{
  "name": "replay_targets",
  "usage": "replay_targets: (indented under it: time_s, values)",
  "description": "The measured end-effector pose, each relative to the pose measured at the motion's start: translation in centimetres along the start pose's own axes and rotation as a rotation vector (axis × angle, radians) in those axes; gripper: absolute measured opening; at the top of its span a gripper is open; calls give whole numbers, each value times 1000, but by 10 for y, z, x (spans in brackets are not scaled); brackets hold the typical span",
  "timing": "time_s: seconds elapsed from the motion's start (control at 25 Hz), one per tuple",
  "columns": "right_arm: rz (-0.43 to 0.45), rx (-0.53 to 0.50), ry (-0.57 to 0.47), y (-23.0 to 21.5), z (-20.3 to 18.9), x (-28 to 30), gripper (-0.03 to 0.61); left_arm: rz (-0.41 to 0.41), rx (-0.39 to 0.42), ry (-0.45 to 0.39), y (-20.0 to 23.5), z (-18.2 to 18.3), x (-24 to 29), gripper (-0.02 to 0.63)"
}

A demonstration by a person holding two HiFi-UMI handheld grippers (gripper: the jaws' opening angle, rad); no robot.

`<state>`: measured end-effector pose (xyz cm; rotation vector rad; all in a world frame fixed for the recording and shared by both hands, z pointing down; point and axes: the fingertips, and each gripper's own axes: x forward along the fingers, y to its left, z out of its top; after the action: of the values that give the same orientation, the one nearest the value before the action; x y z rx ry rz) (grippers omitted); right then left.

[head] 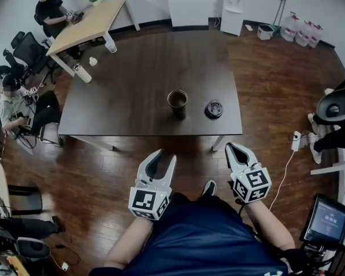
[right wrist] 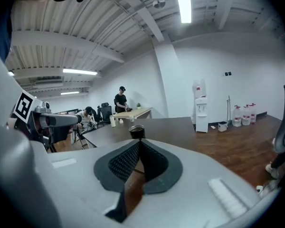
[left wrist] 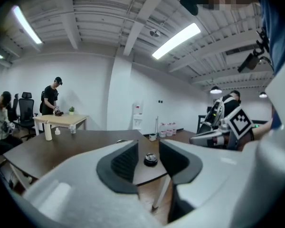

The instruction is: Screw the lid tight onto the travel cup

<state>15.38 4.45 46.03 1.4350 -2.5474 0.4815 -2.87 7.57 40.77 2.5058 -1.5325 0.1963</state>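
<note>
Head view: finds the cup (head: 177, 103) upright on the dark bench (head: 132, 91), toward the near edge, mouth uncovered. Puts the lid (head: 214, 108) flat on the bench just right of the cup, apart from it. Shows the left hand-held gripper (head: 164, 156) with jaws parted and nothing between the pads; through the gap in the left gripper view, only the far-off lid (left wrist: 151, 160). Shows the right hand-held gripper (head: 234, 149) with jaws pressed together on nothing, the cup (right wrist: 137, 131) beyond its tips in the right gripper view. Keeps both short of the bench, over the floor (head: 103, 171), well apart from cup and lid. Nothing of the task done yet, by the look of it.

Likely risks from here:
- knocking the tall cup over by arriving with closed jaws
- nudging the lid off the near edge on a shallow approach
- cross-threading by setting the lid down tilted
- spinning cup and lid together through a loose steadying grip
</note>
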Motion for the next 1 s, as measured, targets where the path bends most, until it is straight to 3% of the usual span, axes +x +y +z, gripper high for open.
replay_targets:
  time_s: [0.16,0.24,0.32,0.56,0.76,1.0]
  values:
    - [-3,-86,95,-34,-10,38,27,10,43,92,27,-18,45,191]
    - [-10,-124,159,-51,-20,58,97,4,54,124,41,-28,68,193]
    - [-18,-156,227,-64,-31,81,125,-15,62,156,57,-40,89,208]
    - [-27,-216,450,-88,-69,156,212,-133,88,266,104,-79,148,268]
    - [-59,-194,591,-103,-87,188,302,-230,157,341,128,-118,175,293]
    - [-65,-270,679,-130,-102,203,308,-284,178,389,116,-135,193,296]
